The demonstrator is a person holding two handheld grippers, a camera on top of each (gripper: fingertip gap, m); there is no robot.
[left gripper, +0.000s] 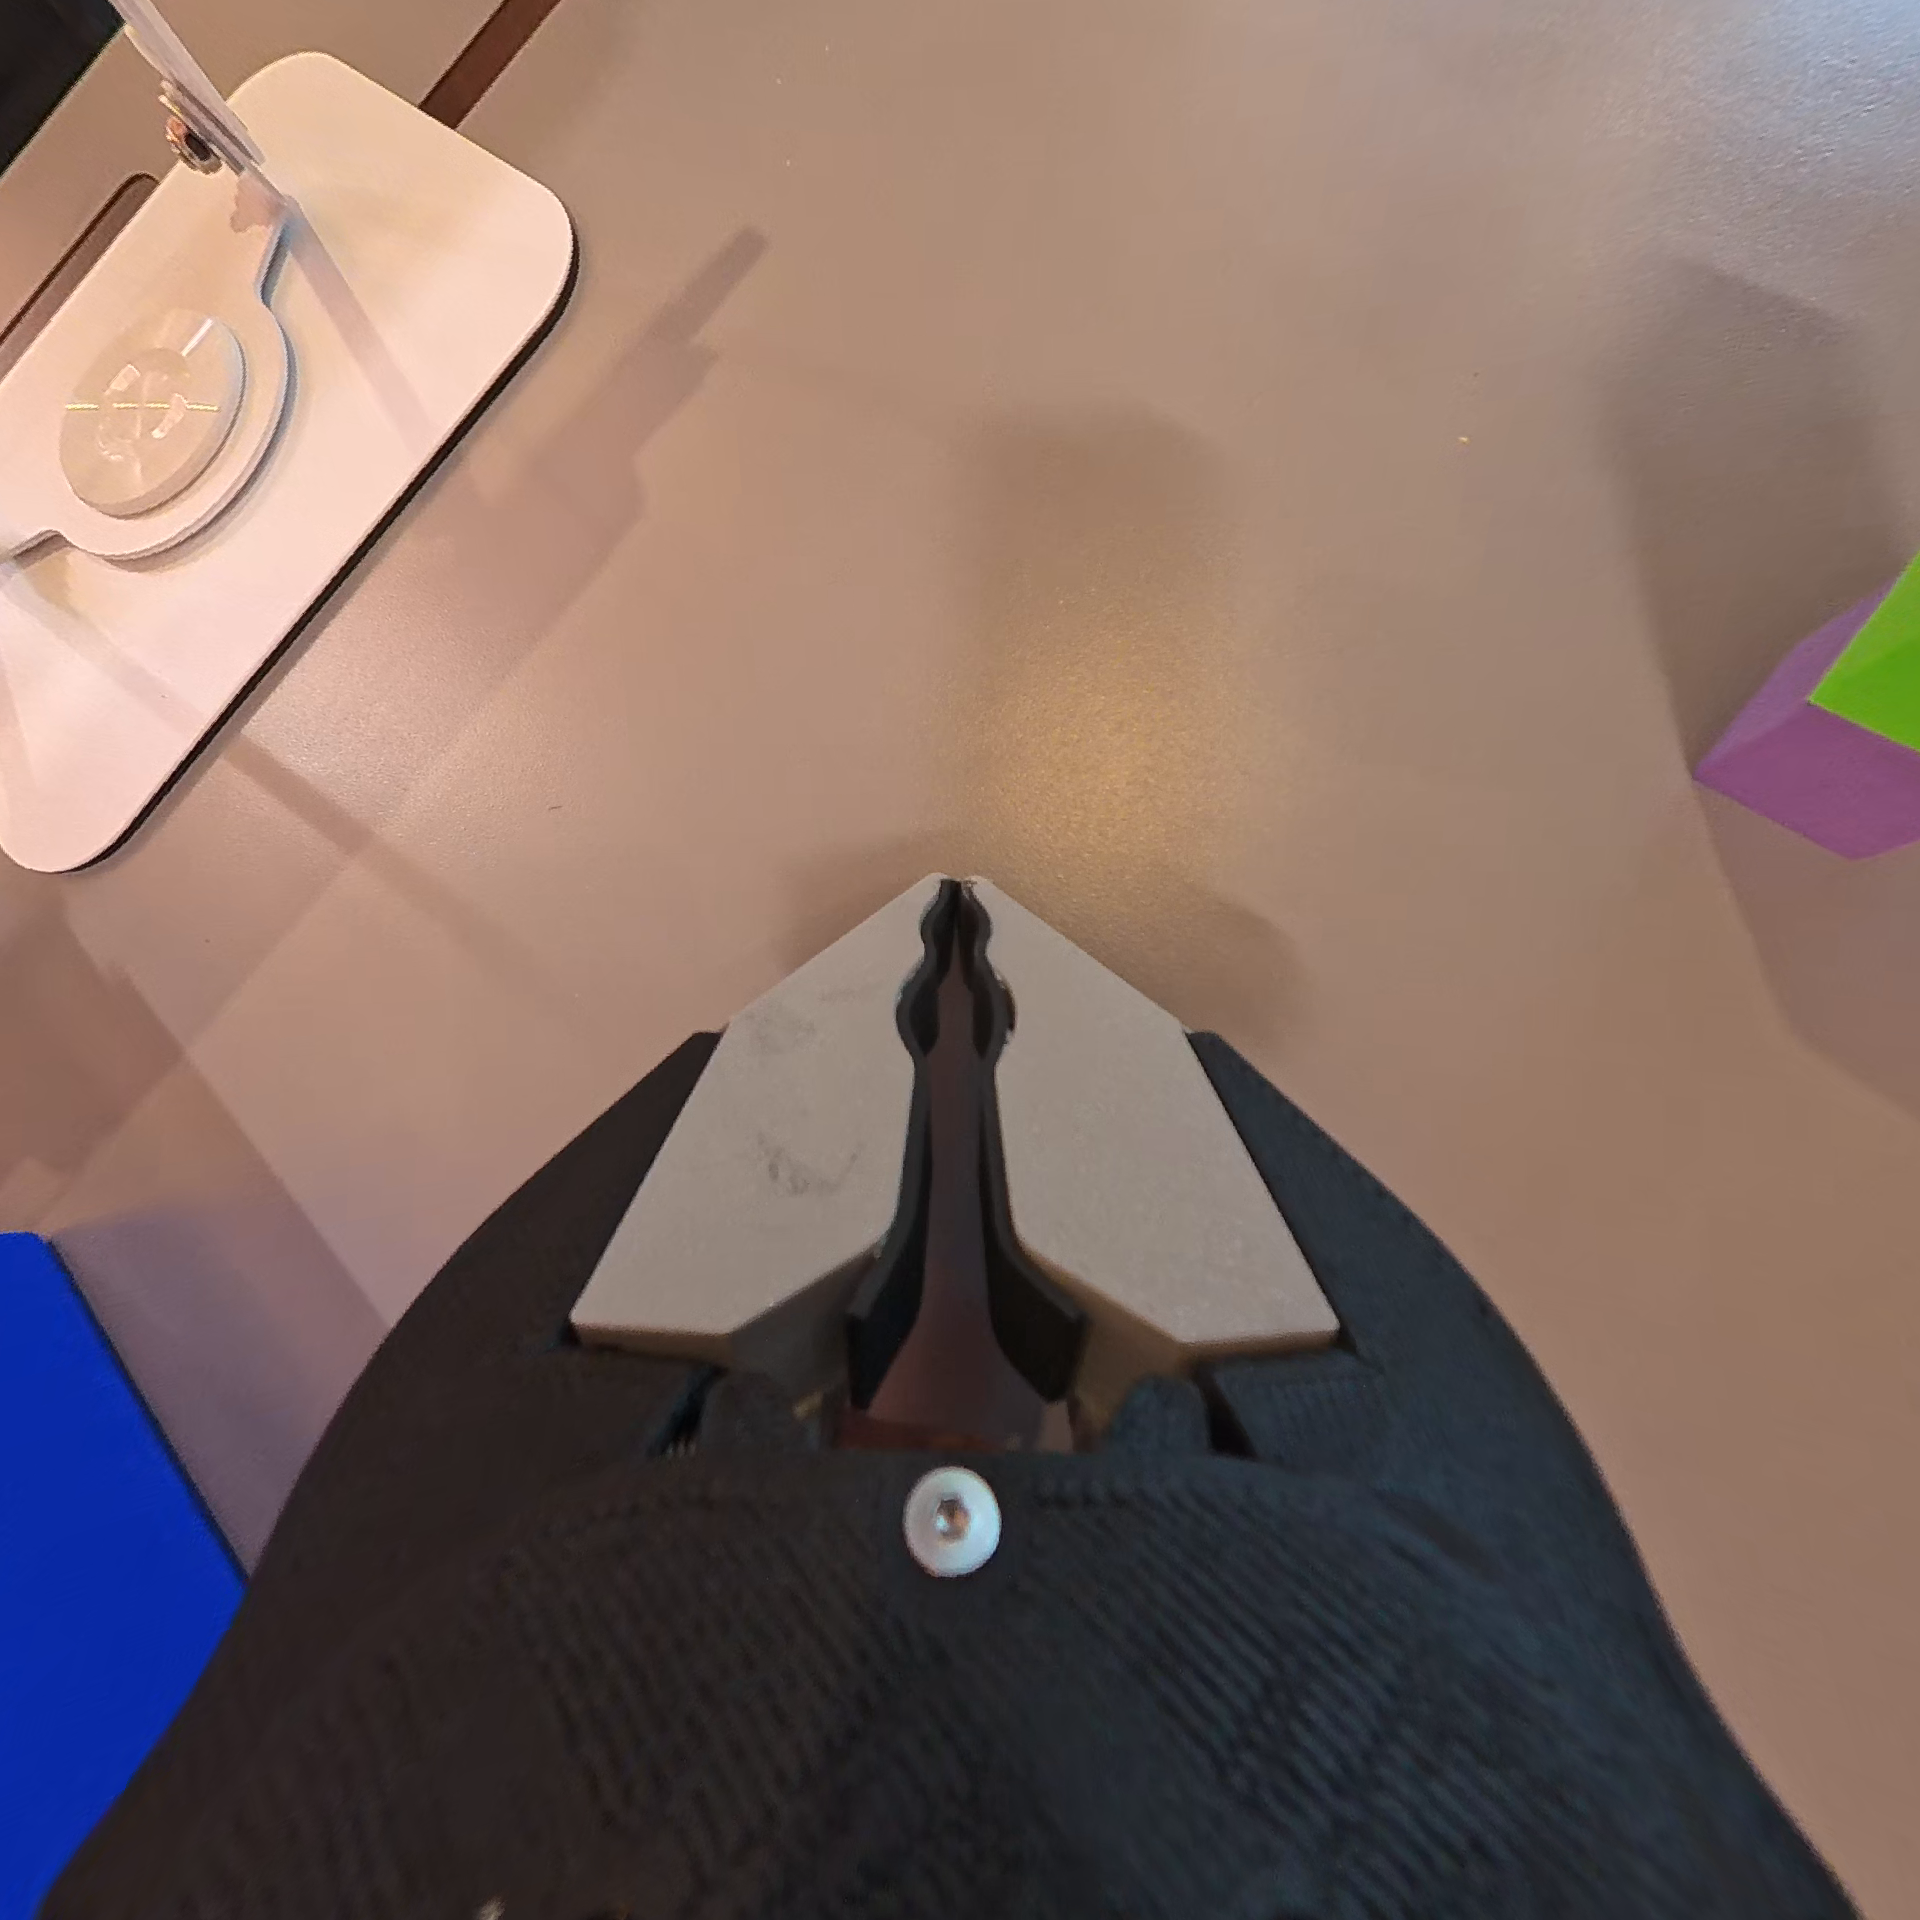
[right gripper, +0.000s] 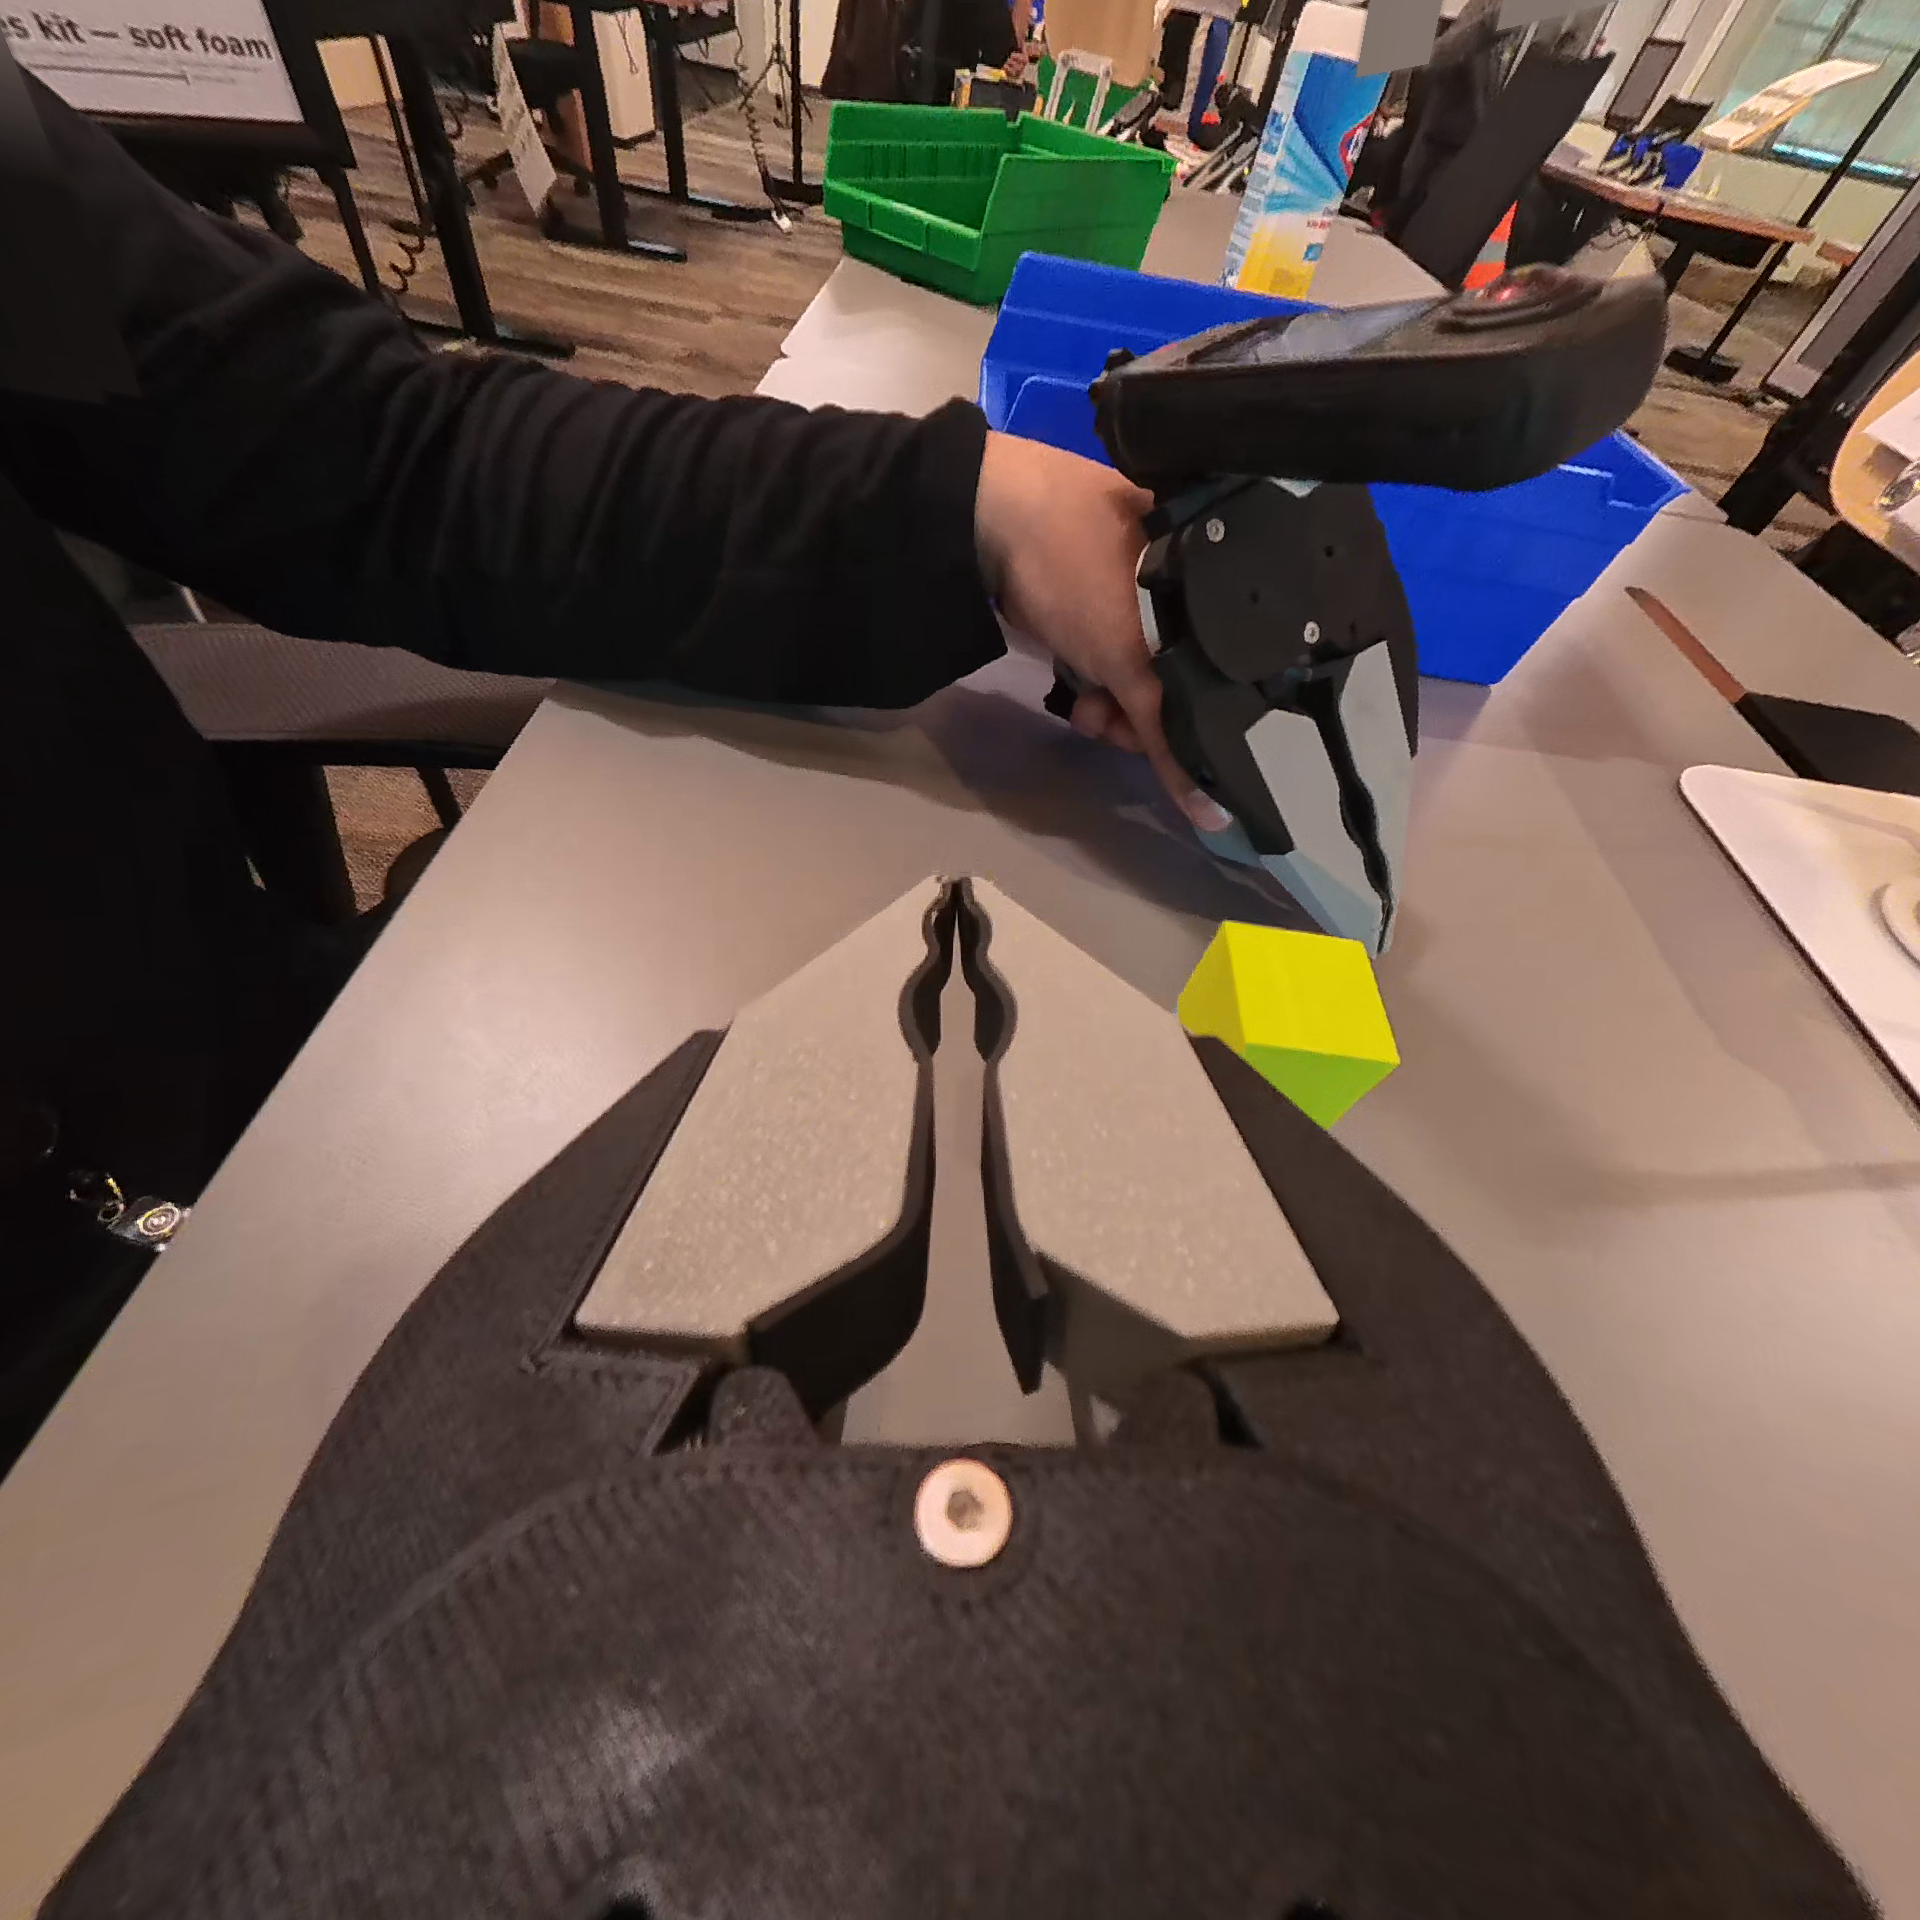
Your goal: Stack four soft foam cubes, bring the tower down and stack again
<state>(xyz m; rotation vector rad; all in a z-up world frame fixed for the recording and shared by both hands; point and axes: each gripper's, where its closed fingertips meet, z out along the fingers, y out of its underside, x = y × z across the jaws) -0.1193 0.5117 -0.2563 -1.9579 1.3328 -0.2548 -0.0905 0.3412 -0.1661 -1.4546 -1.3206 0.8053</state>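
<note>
My left gripper [left gripper: 958, 885] is shut and empty, pointing down at bare table. At the right edge of the left wrist view a green foam cube [left gripper: 1875, 670] sits on a purple foam cube [left gripper: 1808, 774]; both are cut off by the frame. My right gripper [right gripper: 958, 883] is shut and empty, low over the table. In the right wrist view the yellow-green cube [right gripper: 1288, 1013] is to the right of my fingertips, with the left gripper [right gripper: 1382, 914] shut just above and behind it, held by a hand in a black sleeve. What lies under that cube is hidden.
A white stand base [left gripper: 208, 447] lies at the far left of the left wrist view and also shows in the right wrist view [right gripper: 1829, 894]. A blue bin [right gripper: 1496, 561] and a green bin [right gripper: 987, 197] stand behind. A blue edge [left gripper: 83, 1538] is at lower left. My right fingertips sit around 20 cm from my left ones. The white stand base [left gripper: 208, 447] is closer to my left gripper, around 25 cm from its tips; the right tips are 40 cm off.
</note>
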